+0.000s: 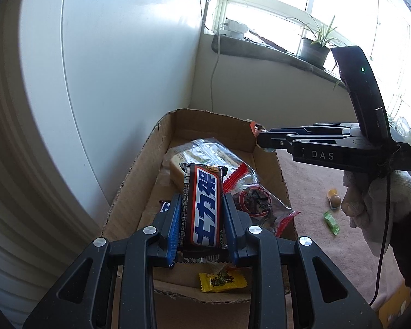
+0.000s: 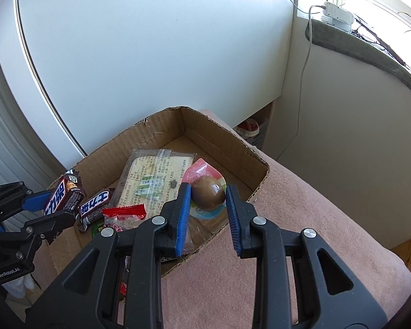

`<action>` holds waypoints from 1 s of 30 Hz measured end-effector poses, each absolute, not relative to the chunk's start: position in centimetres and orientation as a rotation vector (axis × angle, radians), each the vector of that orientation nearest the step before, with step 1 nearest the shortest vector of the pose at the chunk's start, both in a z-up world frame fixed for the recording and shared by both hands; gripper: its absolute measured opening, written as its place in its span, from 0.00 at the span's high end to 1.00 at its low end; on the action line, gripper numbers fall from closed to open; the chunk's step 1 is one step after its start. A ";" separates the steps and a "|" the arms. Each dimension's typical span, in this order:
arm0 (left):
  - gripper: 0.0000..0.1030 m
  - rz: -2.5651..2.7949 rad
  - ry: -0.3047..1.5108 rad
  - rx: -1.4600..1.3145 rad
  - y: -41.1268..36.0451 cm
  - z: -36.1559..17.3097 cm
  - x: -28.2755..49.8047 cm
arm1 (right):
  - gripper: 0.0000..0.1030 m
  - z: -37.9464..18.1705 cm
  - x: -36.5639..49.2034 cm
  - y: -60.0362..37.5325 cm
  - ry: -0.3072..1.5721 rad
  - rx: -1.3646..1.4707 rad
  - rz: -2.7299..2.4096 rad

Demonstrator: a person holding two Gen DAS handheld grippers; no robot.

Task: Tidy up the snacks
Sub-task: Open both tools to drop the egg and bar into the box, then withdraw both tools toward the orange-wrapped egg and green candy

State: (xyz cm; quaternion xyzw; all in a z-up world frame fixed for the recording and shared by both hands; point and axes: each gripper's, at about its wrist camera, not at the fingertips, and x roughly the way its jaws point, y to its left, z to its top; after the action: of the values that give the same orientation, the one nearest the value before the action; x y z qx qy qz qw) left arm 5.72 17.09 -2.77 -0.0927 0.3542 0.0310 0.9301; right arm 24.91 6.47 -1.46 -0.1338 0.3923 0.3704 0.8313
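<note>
Left gripper grips a chocolate bar above the cardboard box; right gripper gapes around a packaged egg. We judge the drop-in comes next.

Left wrist view: the lower end of the chocolate bar is covered by the left gripper frame, and a second bar shows only as a sliver behind the left finger. The yellow sachet is partly screened by the jaws. Print on the clear bag is too small to read. The right gripper tips overlap the cardboard box rim, so whether its jaws are apart cannot be told here.

Right wrist view: the egg packet is partly masked by the blue pads. The red wrapper and a green item are largely buried. The left gripper body is cut by the picture's edge.
</note>
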 end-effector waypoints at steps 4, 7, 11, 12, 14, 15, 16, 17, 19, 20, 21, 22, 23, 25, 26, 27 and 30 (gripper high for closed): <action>0.73 0.067 0.727 -0.192 17.2 -2.8 5.8 | 0.72 -1.6 24.9 7.0 0.831 -0.292 0.790; 0.70 0.076 0.721 -0.191 17.3 -2.6 5.6 | 0.60 -1.4 24.8 7.2 0.821 -0.296 0.786; 0.56 0.095 0.702 -0.180 17.1 -2.2 5.1 | 0.41 -0.6 24.6 6.8 0.792 -0.270 0.783; 0.56 0.097 0.700 -0.180 17.0 -2.1 5.0 | 0.40 -0.4 24.6 6.6 0.791 -0.261 0.783; 0.56 0.103 0.690 -0.182 16.9 -1.9 4.7 | 0.40 -0.1 24.5 6.3 0.787 -0.252 0.781; 0.56 0.104 0.685 -0.183 16.8 -1.8 4.6 | 0.37 0.1 24.4 6.0 0.783 -0.249 0.778; 0.56 0.103 0.680 -0.182 16.7 -1.6 4.5 | 0.36 0.3 24.3 5.6 0.780 -0.244 0.777; 0.56 0.100 0.676 -0.182 16.5 -1.4 4.4 | 0.36 0.4 24.2 5.3 0.778 -0.238 0.777; 0.56 0.091 0.668 -0.177 16.0 -1.1 4.1 | 0.36 0.7 23.9 4.4 0.777 -0.233 0.776; 0.56 0.086 0.664 -0.176 15.8 -1.0 4.0 | 0.36 0.8 23.8 3.9 0.773 -0.233 0.773; 0.56 0.080 0.662 -0.176 15.5 -0.9 3.9 | 0.36 0.9 23.7 3.2 0.769 -0.232 0.767; 0.56 0.073 0.660 -0.176 15.2 -0.8 3.9 | 0.36 1.0 23.5 2.6 0.767 -0.232 0.761; 0.56 0.066 0.657 -0.178 14.9 -0.7 3.9 | 0.36 1.1 23.4 1.9 0.766 -0.231 0.756; 0.56 0.048 0.653 -0.181 14.1 -0.7 3.9 | 0.36 1.4 23.2 0.8 0.767 -0.230 0.742; 0.56 0.039 0.651 -0.180 13.7 -0.6 4.0 | 0.36 1.4 23.0 0.2 0.767 -0.231 0.734; 0.56 0.030 0.650 -0.178 13.2 -0.6 4.0 | 0.36 1.5 23.0 -0.5 0.767 -0.231 0.725; 0.56 -0.006 0.648 -0.169 11.5 -0.4 4.1 | 0.36 1.4 22.9 -2.6 0.772 -0.228 0.699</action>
State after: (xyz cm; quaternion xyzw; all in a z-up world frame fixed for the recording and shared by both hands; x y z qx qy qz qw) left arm 4.15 11.53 -0.41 -0.0832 0.3179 -0.0030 0.9445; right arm 22.88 -2.65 1.42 -0.1087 0.3681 0.3333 0.8612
